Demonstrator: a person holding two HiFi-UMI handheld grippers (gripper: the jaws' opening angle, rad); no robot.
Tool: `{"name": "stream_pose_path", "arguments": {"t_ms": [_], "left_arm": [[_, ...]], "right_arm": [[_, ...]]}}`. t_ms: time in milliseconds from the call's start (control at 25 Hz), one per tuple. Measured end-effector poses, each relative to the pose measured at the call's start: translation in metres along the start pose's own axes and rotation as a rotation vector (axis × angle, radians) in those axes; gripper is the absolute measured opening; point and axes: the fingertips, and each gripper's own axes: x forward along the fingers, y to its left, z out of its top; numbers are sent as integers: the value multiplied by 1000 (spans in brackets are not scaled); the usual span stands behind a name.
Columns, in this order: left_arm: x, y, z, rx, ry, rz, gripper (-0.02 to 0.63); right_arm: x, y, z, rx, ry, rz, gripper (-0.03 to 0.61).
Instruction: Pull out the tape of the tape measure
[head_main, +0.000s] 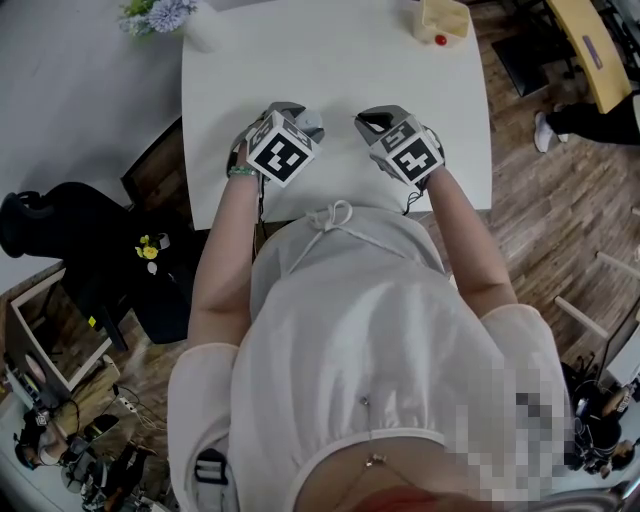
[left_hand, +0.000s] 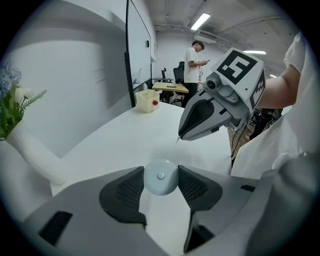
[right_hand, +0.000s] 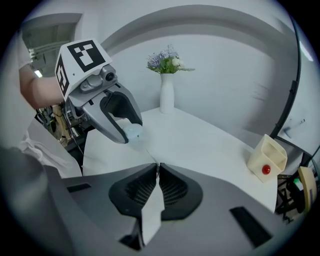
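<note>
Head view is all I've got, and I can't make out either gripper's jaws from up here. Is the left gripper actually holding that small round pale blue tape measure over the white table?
Observer: Yes. In the left gripper view, the left gripper has both pads pressed against the sides of the round pale blue tape measure.
Operator: And the right gripper?
Observer: The right gripper view shows the right gripper with its jaws together, pinching the end of the thin tape.
Operator: Is any tape out of the tape measure?
Observer: Only a short stretch. It runs as a fine line from the tape measure to the right jaws, above the white table.
</note>
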Motion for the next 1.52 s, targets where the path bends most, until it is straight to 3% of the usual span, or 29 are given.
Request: {"name": "stream_pose_path", "arguments": {"t_ms": [400,560,1080,1320,1520], "left_arm": [[1,-1,1,-32,-32,-14,229],[0,10,-6,-21,-3,32,229],[1,16,-9,-45,-9,28,229],[1,24,-19,-46,32,65,229],[-3,34,-27,-99,13,74,229]], "right_arm": [[0,-4,-10,63,26,-33,23],[-3,-21,-23,81,63,-100,21],[-11,-39,-35,168,60,-130,23],[-9,-49,-54,154,131,-189,21],[-16,-63,-64,258,108,-196,23]]}}
